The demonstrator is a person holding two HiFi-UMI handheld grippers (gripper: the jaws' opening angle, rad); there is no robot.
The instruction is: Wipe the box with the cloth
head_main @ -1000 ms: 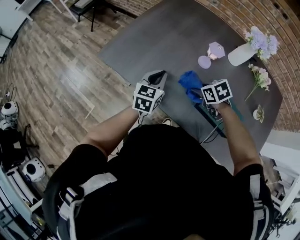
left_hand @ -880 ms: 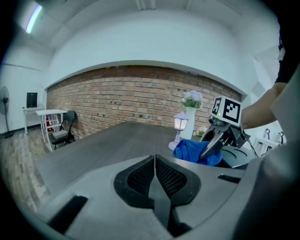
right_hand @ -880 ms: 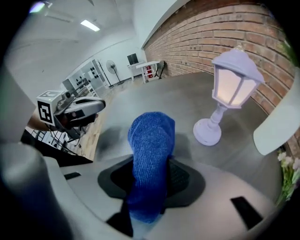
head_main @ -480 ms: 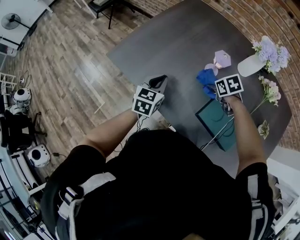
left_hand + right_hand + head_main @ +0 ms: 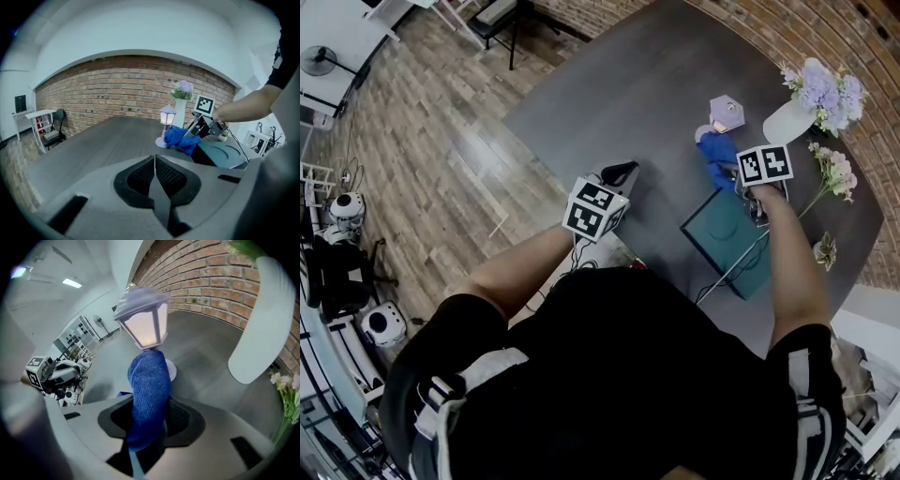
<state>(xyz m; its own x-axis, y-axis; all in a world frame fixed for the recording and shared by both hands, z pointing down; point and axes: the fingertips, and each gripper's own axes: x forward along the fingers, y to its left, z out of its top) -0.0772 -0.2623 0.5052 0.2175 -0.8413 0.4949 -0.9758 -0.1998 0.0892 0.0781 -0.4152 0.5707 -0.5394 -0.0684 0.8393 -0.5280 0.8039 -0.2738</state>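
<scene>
The left gripper (image 5: pixel 155 163) (jaws together, nothing between) faces the blue cloth (image 5: pixel 180 139) just beside the teal box (image 5: pixel 224 153) on the tabletop (image 5: pixel 103 140).

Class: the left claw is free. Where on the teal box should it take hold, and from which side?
Probably the box by its left rim, coming low from the left: it lies flat, so only the thin side walls can be pinched, and that rim faces the shut left claw.

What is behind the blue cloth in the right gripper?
A small lantern lamp stands just behind the blue cloth clamped in the right gripper, with a white vase off to the right. The cloth covers most of the lamp's base.
</scene>
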